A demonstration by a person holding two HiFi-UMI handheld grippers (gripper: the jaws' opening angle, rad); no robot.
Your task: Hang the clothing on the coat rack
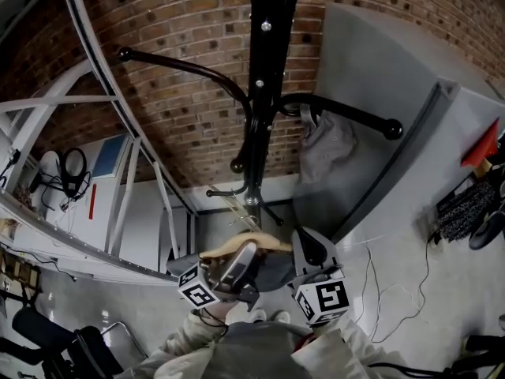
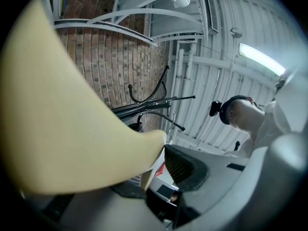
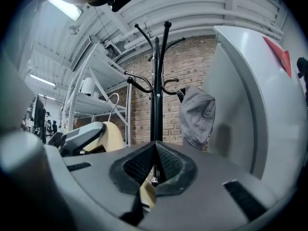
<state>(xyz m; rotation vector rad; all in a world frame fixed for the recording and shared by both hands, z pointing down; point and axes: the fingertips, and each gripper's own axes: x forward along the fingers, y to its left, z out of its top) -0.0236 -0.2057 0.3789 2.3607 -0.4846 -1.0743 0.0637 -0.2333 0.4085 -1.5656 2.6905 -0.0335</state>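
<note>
Both grippers are held side by side, chest-high, before the coat rack (image 1: 264,93) pole. Left gripper (image 1: 246,256) angled upward, clamped on cream hanger (image 1: 268,244). Right gripper (image 1: 309,251) level, pinching the hanger's other end. Grey garment (image 1: 323,144) hangs from the rack's right-hand hook.

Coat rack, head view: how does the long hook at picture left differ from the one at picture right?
The left hook is bare; the right hook carries a grey garment. The left hook's tip sits higher in the picture than the right hook's. Both are black, curved and ball-tipped.
</note>
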